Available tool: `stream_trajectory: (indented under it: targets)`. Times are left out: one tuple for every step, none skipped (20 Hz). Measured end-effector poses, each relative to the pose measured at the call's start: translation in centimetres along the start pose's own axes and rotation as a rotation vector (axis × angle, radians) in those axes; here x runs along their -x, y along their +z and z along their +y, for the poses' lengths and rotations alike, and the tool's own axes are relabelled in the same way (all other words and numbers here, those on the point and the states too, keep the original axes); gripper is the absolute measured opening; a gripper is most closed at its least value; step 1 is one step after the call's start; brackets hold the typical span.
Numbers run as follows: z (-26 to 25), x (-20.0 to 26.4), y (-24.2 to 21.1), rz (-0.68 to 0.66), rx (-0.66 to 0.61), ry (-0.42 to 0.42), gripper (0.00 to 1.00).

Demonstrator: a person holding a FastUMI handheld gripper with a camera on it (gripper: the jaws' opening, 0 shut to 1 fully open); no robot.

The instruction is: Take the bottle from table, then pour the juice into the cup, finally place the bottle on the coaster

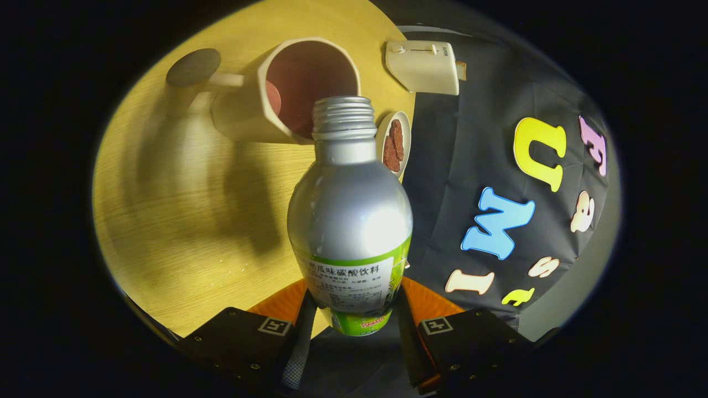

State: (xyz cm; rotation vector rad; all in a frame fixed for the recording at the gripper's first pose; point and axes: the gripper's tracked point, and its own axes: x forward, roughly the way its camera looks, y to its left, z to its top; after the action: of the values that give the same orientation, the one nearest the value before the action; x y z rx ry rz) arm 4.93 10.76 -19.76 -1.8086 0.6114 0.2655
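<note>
You've got the gripper [354, 326] clamped tight on the bottle [349, 221]. Its open mouth sits right at the cup [287, 88] rim, with the coaster [193, 67] just beyond the cup.

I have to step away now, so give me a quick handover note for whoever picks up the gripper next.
Gripper: shut on the bottle, both fingers pressing its lower body.
Bottle: cap off, tilted, its open mouth just at the rim of the cup on the table.
Coaster: beyond the cup's handle, bare.
Done: bottle picked up and brought to the cup.
Left: no juice is visible flowing; pour, then stand the bottle on the coaster.
</note>
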Motion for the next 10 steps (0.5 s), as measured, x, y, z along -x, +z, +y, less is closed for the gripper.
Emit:
stream_trajectory:
  targets:
    - [-0.06,-0.02,-0.03,0.002,0.011,-0.003,0.7]
    - [-0.09,0.1,-0.08,0.004,0.021,-0.003,0.7]
    - [-0.15,0.1,-0.11,0.006,0.027,-0.002,0.7]
    - [-0.23,0.14,-0.16,0.008,0.032,-0.002,0.7]
    - [-0.24,0.14,-0.16,0.008,0.036,-0.001,0.7]
    - [-0.32,0.17,-0.12,0.008,0.041,-0.002,0.7]
    - [-0.4,0.15,-0.22,0.008,0.047,-0.003,0.7]
    - [-0.45,0.18,-0.25,0.007,0.053,-0.004,0.7]
    - [-0.46,0.23,-0.31,0.009,0.059,-0.004,0.7]
    - [-0.57,0.37,-0.36,0.011,0.064,-0.003,0.7]
